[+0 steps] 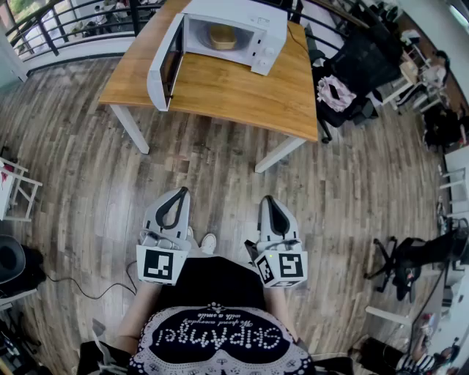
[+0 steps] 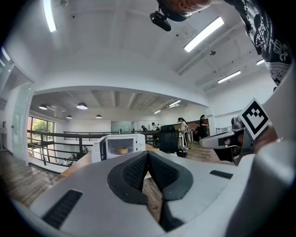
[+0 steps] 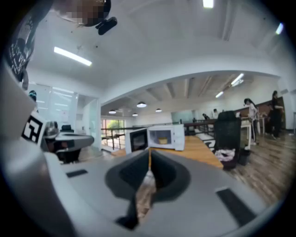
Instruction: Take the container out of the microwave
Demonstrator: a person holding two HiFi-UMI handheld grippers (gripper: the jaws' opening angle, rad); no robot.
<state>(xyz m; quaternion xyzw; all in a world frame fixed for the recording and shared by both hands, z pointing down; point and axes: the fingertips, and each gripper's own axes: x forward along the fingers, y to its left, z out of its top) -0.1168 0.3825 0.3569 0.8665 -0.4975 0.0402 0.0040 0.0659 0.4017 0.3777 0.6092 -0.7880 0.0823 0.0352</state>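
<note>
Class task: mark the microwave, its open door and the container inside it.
microwave (image 1: 242, 11): head view, on its white top.
microwave door (image 1: 157, 77): head view, on the white frame of the swung-open door.
container (image 1: 222, 36): head view, on the middle of its tan top, inside the cavity.

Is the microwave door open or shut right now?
Open: the microwave door stands swung out to the left, baring the container inside.

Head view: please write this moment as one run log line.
microwave: on table, door open | container: inside microwave | left gripper: shut, empty | right gripper: shut, empty | stage: not yet at table
</note>
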